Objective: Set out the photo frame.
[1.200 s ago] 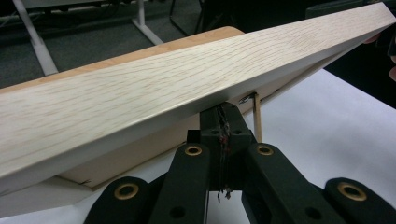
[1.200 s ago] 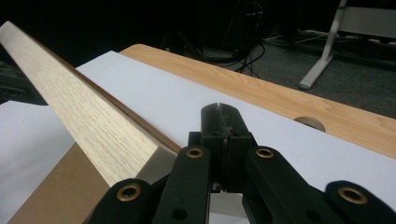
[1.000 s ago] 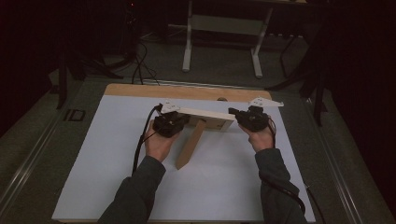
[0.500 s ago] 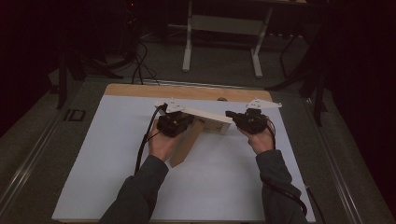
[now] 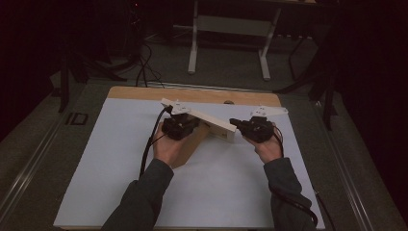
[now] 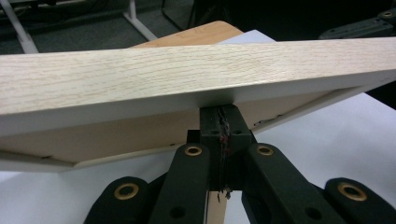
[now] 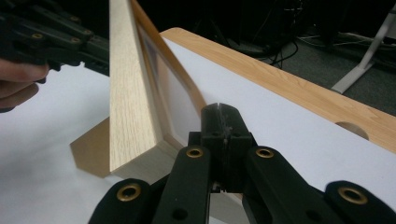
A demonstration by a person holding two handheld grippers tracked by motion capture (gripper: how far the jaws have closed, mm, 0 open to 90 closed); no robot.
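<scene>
Wooden picture frame [image 5: 211,124] is held tilted off the white table sheet [image 5: 110,163], between both tongs. Left gripper [image 6: 219,122] is clamped shut under its edge; right gripper [image 7: 222,122] is pinched shut at its corner. Frame lifted; set-down is judged outstanding.

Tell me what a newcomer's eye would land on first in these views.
Probably the pale wooden frame, lifted and tilted above the middle of the white table with a wooden panel hanging beneath it. The left gripper is at its left part and the right gripper at its right end; both have their jaws shut. Dark floor and a metal stand lie beyond.
</scene>
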